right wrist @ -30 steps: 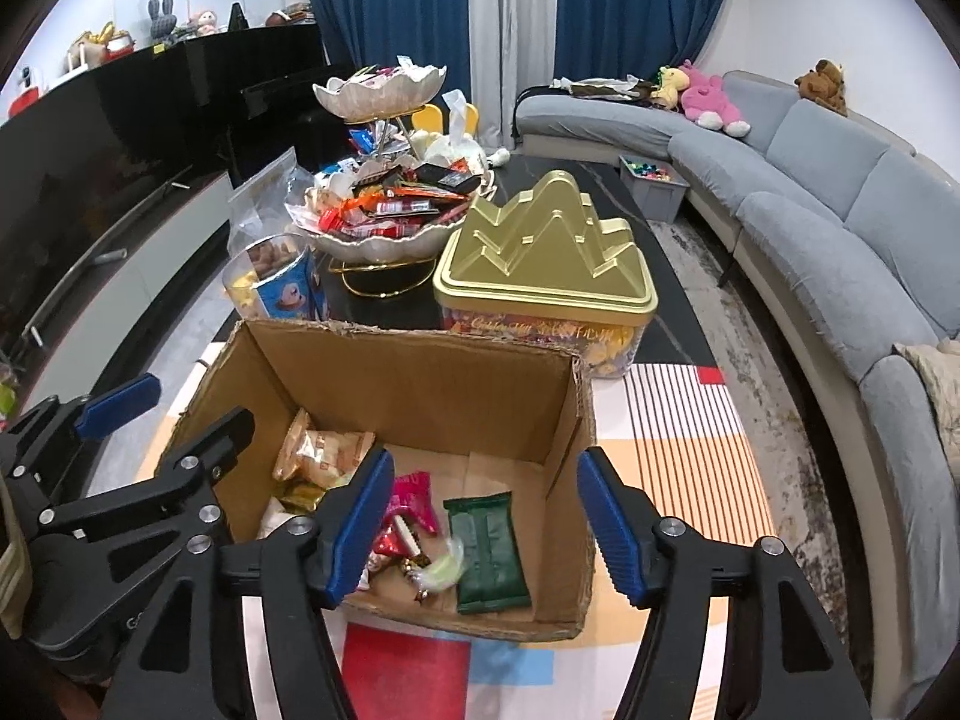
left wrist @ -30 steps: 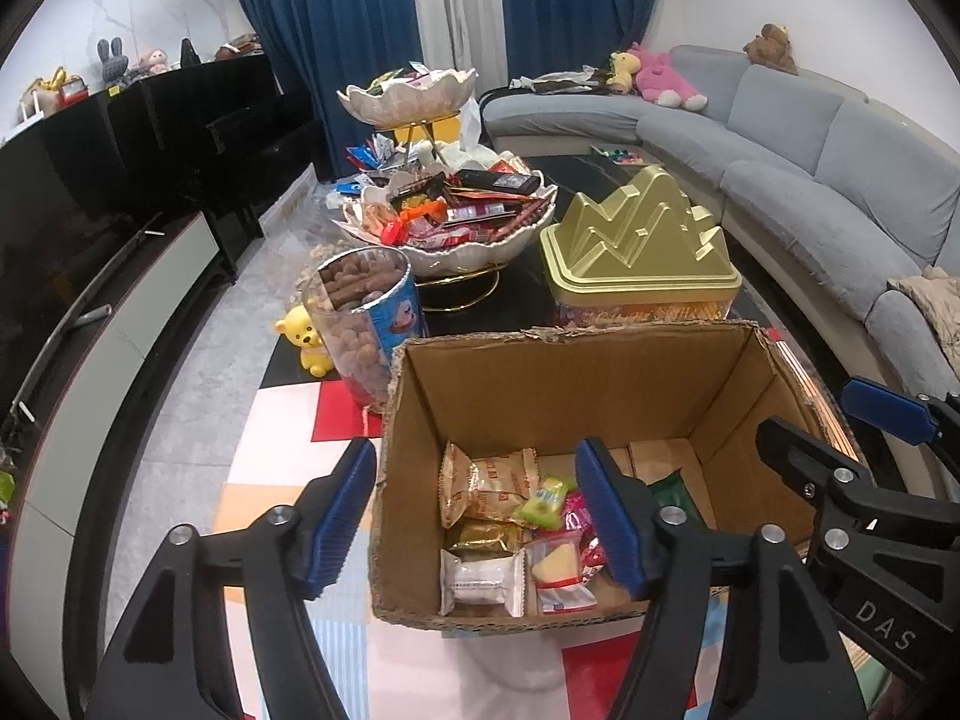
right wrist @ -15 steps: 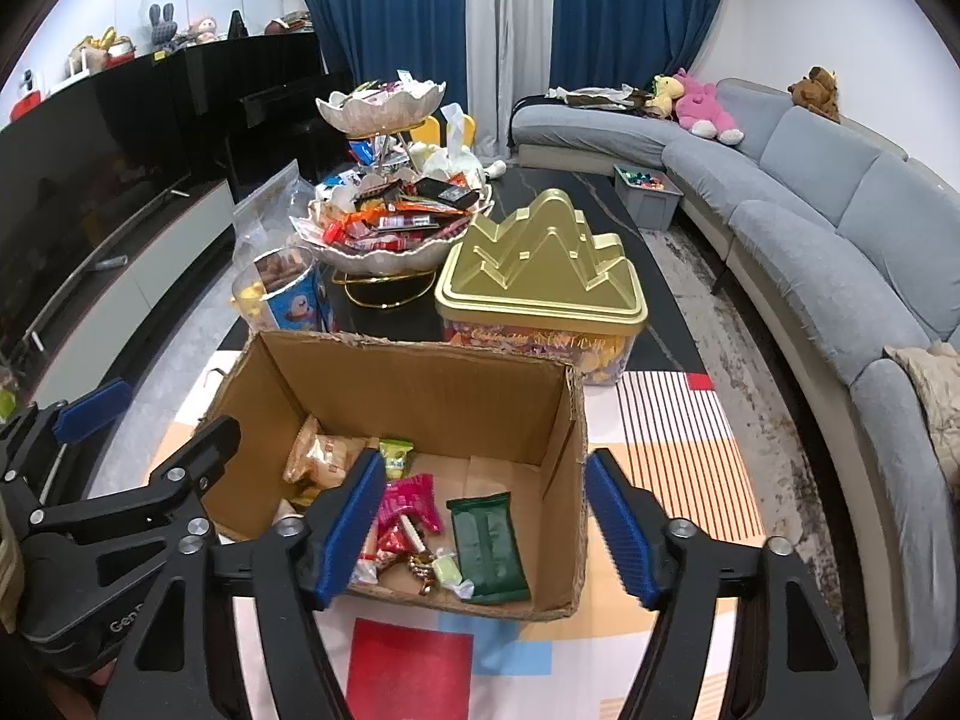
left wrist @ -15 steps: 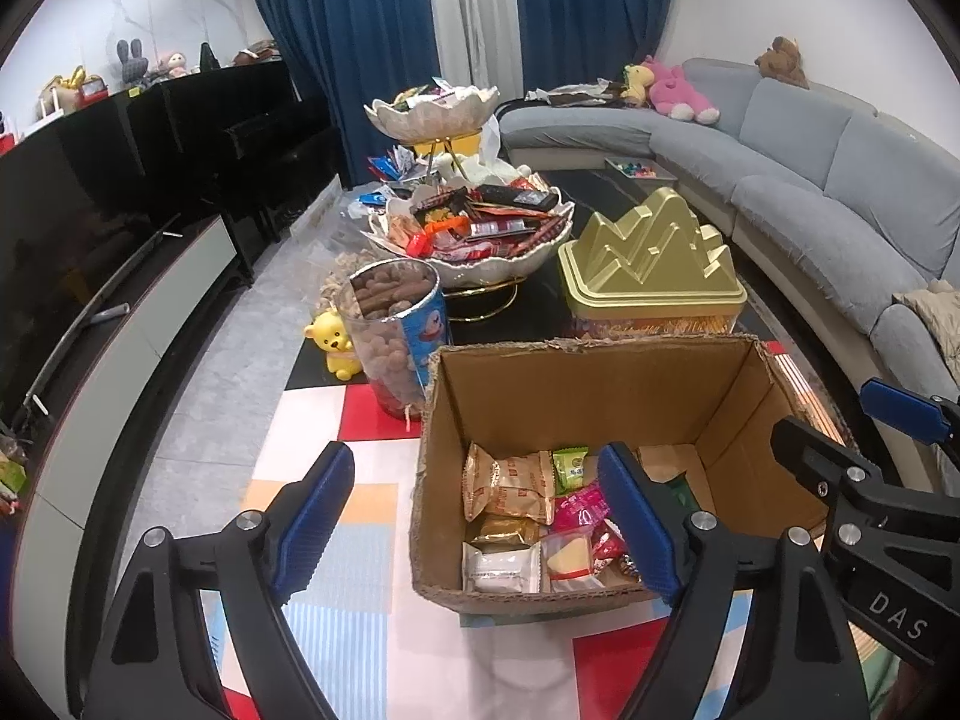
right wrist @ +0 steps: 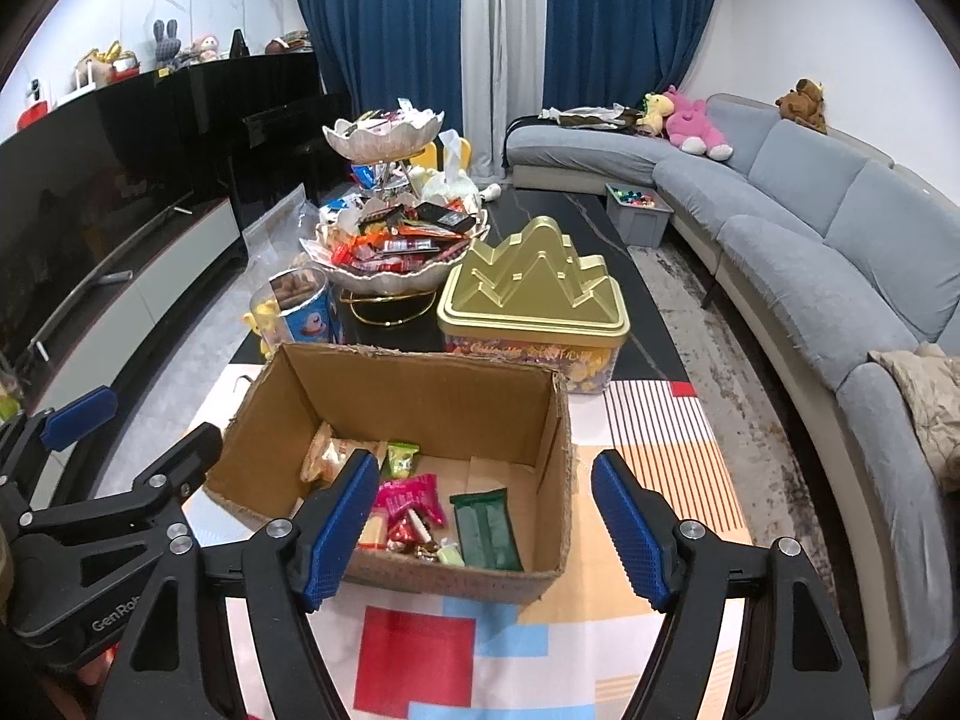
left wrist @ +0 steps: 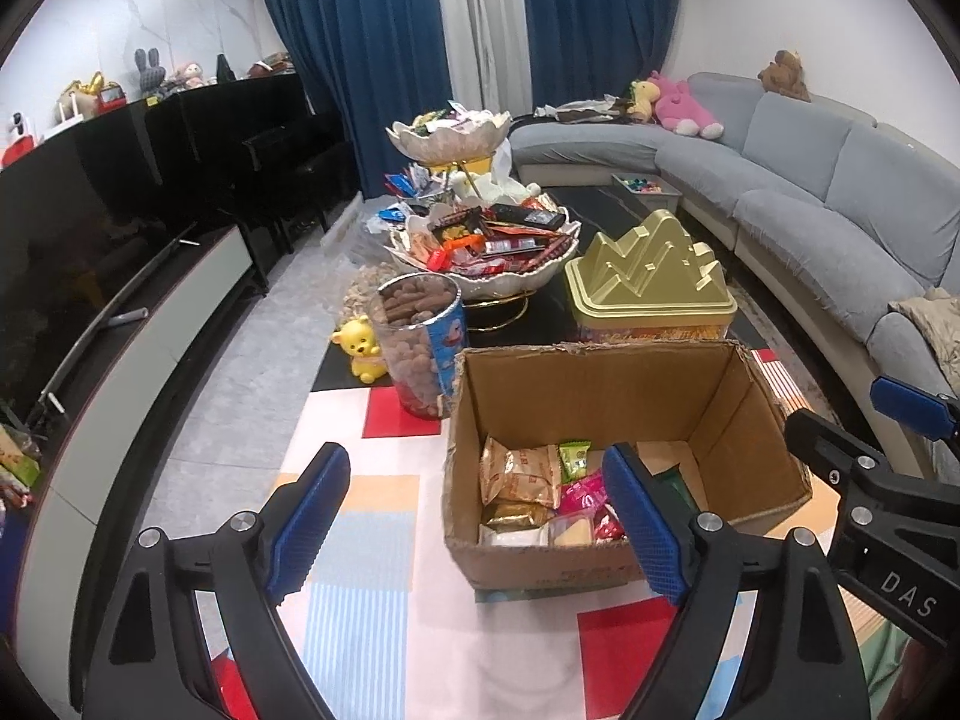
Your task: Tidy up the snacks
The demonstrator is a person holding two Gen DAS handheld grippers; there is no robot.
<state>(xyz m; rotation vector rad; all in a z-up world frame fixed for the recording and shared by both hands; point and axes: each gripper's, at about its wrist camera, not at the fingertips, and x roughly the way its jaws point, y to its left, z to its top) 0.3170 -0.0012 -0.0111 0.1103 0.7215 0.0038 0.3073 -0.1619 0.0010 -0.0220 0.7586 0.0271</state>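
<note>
Both grippers are being drawn up and back from the cardboard box (left wrist: 606, 384). The left gripper (left wrist: 477, 525) and right gripper (right wrist: 486, 525) have just been opening and are now spread, nothing between them. The snack packets (right wrist: 414, 495) are lying inside the box, so a drop-off is judged finished; the tiered snack bowl (right wrist: 390, 267) beyond is likely being targeted next.

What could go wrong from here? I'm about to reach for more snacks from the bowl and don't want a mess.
1. The snack bowl is heaped above its rim, so pulling one packet may spill others onto the table.
2. The open jar of nuts stands right beside the cardboard box, on the left gripper's way to the bowl; a bump could tip it.
3. The gold tin stands close to the bowl, leaving the right gripper little room.
</note>
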